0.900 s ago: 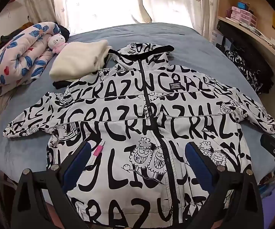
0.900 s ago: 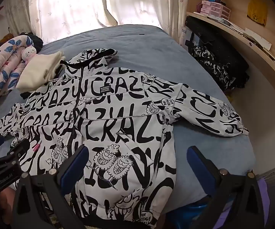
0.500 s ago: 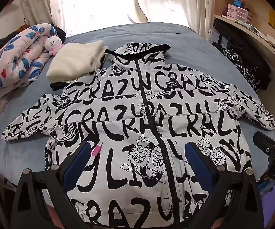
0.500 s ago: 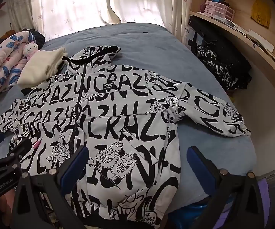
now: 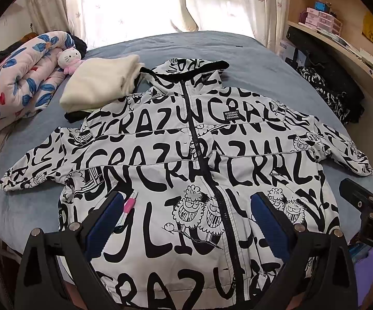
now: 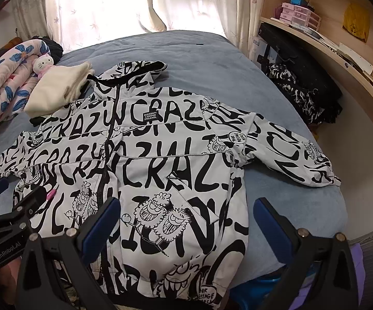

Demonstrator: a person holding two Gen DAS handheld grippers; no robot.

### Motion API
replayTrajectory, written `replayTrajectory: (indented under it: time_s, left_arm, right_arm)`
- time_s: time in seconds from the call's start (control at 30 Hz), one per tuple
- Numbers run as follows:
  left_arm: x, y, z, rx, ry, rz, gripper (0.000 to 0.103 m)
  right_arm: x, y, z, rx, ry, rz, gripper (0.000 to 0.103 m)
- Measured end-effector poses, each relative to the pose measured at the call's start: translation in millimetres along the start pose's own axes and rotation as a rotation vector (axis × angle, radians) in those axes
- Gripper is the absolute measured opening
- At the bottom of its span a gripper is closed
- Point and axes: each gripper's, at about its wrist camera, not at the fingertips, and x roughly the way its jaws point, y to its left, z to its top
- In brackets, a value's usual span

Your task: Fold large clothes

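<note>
- Left wrist view: the jacket lies front-up and flat on the bed, white with black lettering, zipped shut, both sleeves spread out to the sides.
- Its hood points toward the curtained window; the hem sits at the near edge of the bed.
- There's a small black label patch on the jacket's chest, just beside the zipper.
- A pink tag shows on the jacket's lower front, just beside the left hand-held gripper's near finger.
- The left hand-held gripper hangs over the jacket's lower front, blue pads spread wide, nothing between them.
- Over to the right wrist view: the right hand-held gripper hangs above the jacket's hem corner, jaws wide apart too, pinching nothing.
- Beside the jacket's hood, touching one shoulder, rests a folded cream garment.
- Beyond that garment from the jacket: a plush cat toy against a rolled floral quilt.
- On the other side of the jacket, off the bed, a dark pile of clothes sits under the wooden shelf.
</note>
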Motion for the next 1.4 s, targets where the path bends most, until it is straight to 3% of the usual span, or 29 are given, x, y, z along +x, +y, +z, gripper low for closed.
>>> replayTrajectory:
  time_s: [1.4]
  left_arm:
    - [2.6,20.6,0.0,-0.071,0.032,-0.002,0.098]
  right_arm:
    - [2.0,16.1,-0.8,-0.024,0.011,0.017,0.103]
